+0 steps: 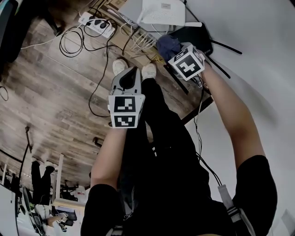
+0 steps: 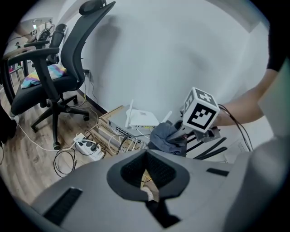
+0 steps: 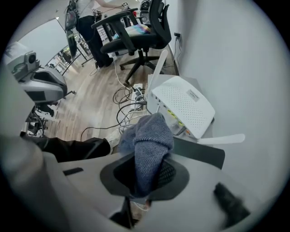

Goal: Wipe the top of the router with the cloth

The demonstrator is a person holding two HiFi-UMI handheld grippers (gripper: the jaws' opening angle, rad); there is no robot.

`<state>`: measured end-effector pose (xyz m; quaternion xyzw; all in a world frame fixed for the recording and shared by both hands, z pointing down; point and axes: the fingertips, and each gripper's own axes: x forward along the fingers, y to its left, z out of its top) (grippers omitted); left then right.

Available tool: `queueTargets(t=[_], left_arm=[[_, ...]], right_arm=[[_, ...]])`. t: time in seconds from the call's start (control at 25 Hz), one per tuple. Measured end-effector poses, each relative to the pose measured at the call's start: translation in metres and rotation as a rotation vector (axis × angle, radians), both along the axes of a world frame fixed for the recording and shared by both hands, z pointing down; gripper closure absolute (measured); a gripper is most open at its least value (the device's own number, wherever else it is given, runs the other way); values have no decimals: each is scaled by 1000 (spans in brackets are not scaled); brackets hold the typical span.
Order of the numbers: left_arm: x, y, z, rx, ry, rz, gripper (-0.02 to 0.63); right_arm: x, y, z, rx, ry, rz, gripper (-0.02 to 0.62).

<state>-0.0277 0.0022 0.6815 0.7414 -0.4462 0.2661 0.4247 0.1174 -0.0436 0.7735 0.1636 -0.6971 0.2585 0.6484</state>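
The white router (image 1: 161, 11) (image 3: 183, 106) (image 2: 142, 119) lies flat on a grey box by the wall, one white antenna (image 3: 222, 138) sticking out low. My right gripper (image 1: 174, 53) (image 3: 145, 176) (image 2: 179, 131) is shut on a blue-grey knitted cloth (image 1: 167, 45) (image 3: 147, 145) (image 2: 165, 136), which hangs in front of the router's near edge, apart from its top. My left gripper (image 1: 130, 73) (image 2: 147, 174) hangs lower and to the left, over the person's legs; its jaws stand together with nothing between them.
A black device (image 1: 191, 36) with black antennas lies under the cloth. A network switch with cables, cardboard and a white power strip (image 1: 97, 25) (image 2: 88, 147) crowd the wooden floor left of the router. An office chair (image 2: 50, 77) (image 3: 136, 31) stands further along the white wall.
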Motion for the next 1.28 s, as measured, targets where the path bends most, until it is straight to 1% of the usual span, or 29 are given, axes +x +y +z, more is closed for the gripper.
queueTargets(t=[0.24, 0.36, 0.44, 0.6, 0.8, 0.96, 1.04, 1.12, 1.28], left_arm=[[3, -3, 4, 16, 7, 27, 594], [8, -3, 8, 13, 13, 41, 594], [9, -3, 9, 8, 12, 48, 594], [11, -6, 11, 7, 5, 78, 594], [12, -11, 13, 3, -1, 96, 594], [16, -13, 13, 4, 1, 109, 594], [18, -12, 12, 2, 3, 121, 594], [18, -12, 12, 3, 2, 129, 594], [17, -12, 12, 2, 0, 132, 594]], right_arm=[[39, -20, 10, 52, 80, 16, 531], [61, -35, 16, 85, 120, 49, 531], [79, -47, 19, 126, 155, 75, 531], [117, -69, 24, 197, 229, 154, 531], [162, -85, 27, 241, 332, 286, 531], [189, -89, 27, 266, 419, 361, 531], [197, -87, 26, 263, 441, 388, 531], [199, -84, 25, 253, 439, 401, 531], [189, -71, 25, 214, 406, 358, 531]])
